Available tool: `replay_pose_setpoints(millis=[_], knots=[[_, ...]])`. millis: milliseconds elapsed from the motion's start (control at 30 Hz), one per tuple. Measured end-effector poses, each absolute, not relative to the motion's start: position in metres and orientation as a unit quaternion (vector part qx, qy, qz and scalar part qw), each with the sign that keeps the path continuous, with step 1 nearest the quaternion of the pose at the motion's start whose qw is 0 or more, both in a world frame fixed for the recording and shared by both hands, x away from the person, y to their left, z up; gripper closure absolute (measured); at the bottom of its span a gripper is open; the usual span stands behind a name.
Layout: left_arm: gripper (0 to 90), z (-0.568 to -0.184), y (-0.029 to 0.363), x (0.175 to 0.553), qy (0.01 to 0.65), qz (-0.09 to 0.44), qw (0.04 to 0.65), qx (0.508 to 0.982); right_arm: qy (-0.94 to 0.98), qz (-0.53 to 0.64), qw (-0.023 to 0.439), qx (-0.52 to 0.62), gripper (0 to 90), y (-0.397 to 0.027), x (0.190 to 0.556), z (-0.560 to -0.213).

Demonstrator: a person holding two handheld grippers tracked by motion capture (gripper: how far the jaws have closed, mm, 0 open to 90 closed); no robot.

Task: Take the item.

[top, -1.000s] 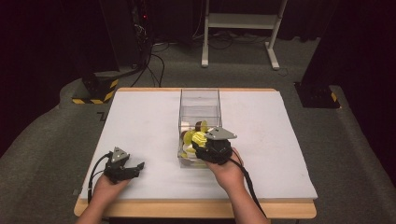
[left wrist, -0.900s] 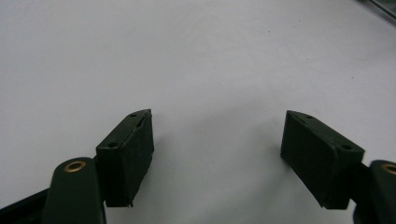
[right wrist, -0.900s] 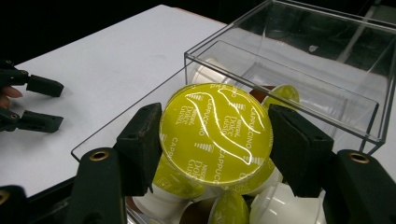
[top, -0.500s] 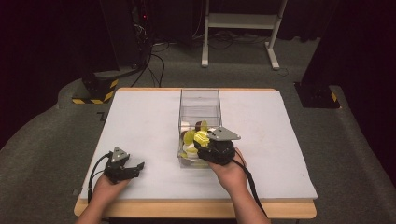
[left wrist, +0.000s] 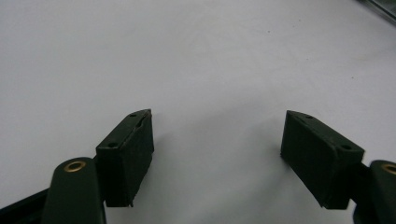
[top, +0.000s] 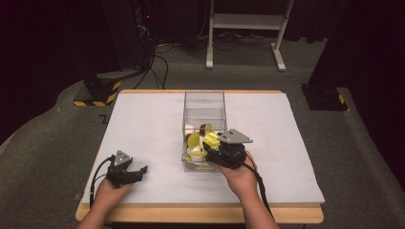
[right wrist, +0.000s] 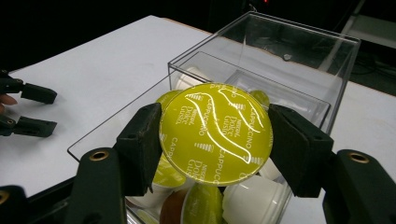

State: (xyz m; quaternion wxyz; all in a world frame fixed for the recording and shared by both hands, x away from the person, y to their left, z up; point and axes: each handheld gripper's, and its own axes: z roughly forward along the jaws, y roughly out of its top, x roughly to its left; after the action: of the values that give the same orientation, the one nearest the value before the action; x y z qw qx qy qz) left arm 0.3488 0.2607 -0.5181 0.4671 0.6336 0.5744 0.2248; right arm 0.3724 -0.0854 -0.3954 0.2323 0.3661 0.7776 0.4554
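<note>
Over the near end of the box: the right gripper (right wrist: 215,140) holds a yellow-lidded capsule (right wrist: 215,133), one black pad pressed on each side of its rim, foil lid facing the camera. In the high view it sits at the box's near right corner (top: 217,149).
Grip reason: clamping the rim edge to edge looks like the way to keep the shallow capsule from tipping, and it leaves the printed lid unobstructed.
Capsule position: it hangs just above the other capsules, within the clear box (right wrist: 280,60) opening; judged, it is either being lifted out or put in, and I cannot tell which.
Left gripper (left wrist: 217,154): released, jaws standing wide apart with nothing between them, over bare white table (left wrist: 187,56). In the high view it rests near the table's front left, well apart from the box; it seems parked to stay out of the working hand's way.
Box layout: the contents bunch at the near end; the far end looks unfilled.
Counts: two grippers, one clear box, one capsule held. Loose capsules in the box are at least five or six, yellow-green, white and brown, overlapping too much for an exact count.
</note>
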Motion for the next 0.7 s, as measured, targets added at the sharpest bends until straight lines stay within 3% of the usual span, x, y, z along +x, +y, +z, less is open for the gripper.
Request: replay_pose_setpoints(millis=[700], knots=[[25.7, -0.518, 0.261, 0.349, 0.575, 0.223, 0.468, 0.633, 0.746, 0.457, 0.265, 0.406, 37.9, -0.130, 0.368, -0.384]])
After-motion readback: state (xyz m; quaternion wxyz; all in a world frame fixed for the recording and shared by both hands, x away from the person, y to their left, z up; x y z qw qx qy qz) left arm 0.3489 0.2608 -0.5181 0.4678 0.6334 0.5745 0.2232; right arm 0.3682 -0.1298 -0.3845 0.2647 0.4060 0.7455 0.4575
